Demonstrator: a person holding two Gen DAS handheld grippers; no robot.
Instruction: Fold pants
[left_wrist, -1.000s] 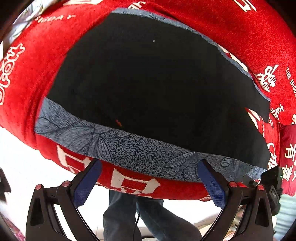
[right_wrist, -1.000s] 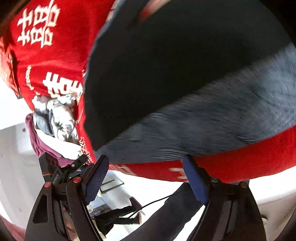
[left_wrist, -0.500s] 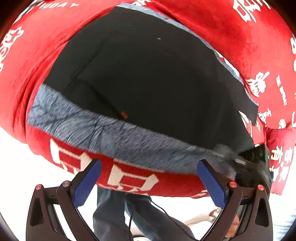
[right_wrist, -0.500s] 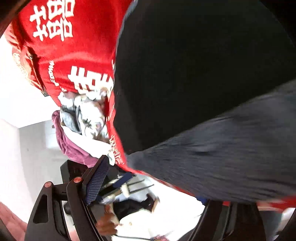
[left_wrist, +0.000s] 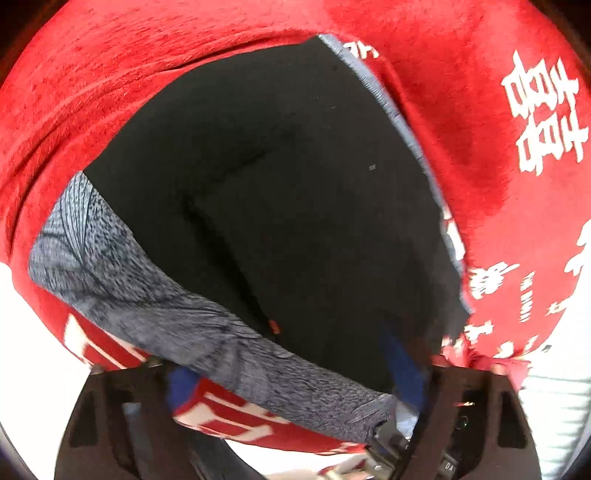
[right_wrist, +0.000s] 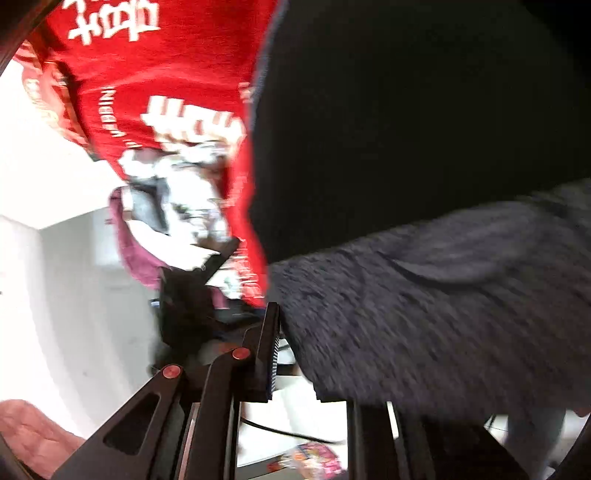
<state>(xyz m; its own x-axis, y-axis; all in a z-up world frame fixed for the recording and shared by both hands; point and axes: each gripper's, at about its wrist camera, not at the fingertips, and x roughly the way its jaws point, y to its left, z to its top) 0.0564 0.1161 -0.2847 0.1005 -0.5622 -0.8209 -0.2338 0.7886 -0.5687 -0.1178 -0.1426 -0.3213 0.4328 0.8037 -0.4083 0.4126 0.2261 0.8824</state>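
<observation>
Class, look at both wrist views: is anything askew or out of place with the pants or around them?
The black pants lie crooked on the red blanket, and their grey patterned waistband is puckered. Beyond the blanket edge sits a jumbled clothes pile.

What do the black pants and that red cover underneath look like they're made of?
The pants look like a matte, soft knit or cotton: black, no sheen, with a grey band of fine heathered, patterned weave. The red cover looks like plush fleece or velvet; its nap shows brushed streaks, with white characters. Exact fibres cannot be told.
</observation>
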